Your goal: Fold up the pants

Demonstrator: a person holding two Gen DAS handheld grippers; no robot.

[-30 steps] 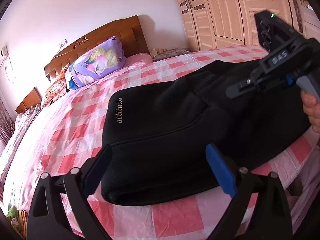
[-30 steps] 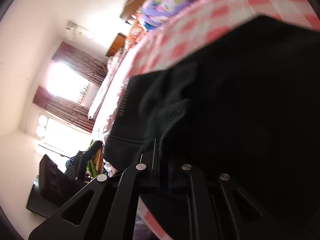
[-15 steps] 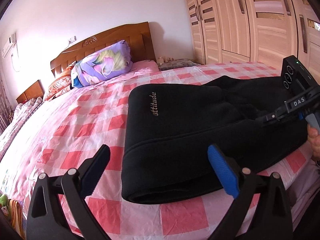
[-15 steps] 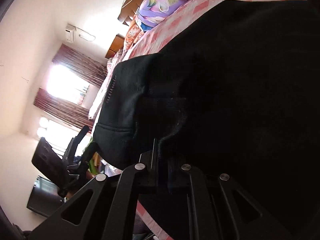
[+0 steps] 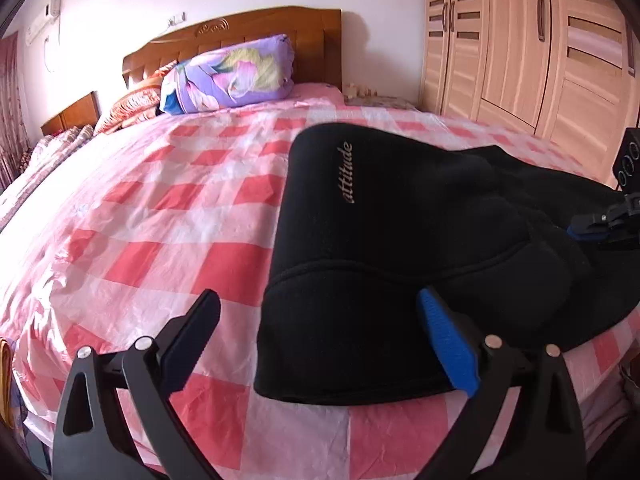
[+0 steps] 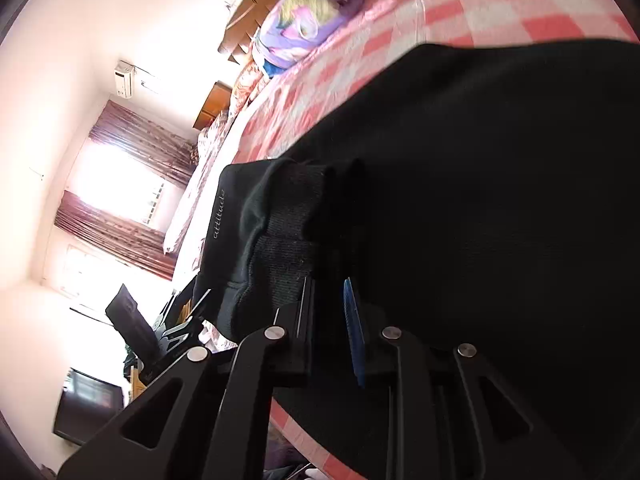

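Black pants with "attitude" lettering lie folded on the pink checked bed. My left gripper hangs open over the fold's near left corner, touching nothing. My right gripper lies low on the cloth at the right edge of the left wrist view. Its jaws are opening: a narrow gap shows the blue pad. The ribbed cuff of the pants sits just past the fingertips. I see no cloth pressed between the pads.
A purple floral pillow leans on the wooden headboard at the far end. Wardrobe doors stand along the right. A bright curtained window and a dark screen lie past the bed's left side.
The right gripper came down onto the pants and its jaws, shut on the cloth before, have parted. The left gripper shifted left and rolled, so the pants now sit further right in its view.
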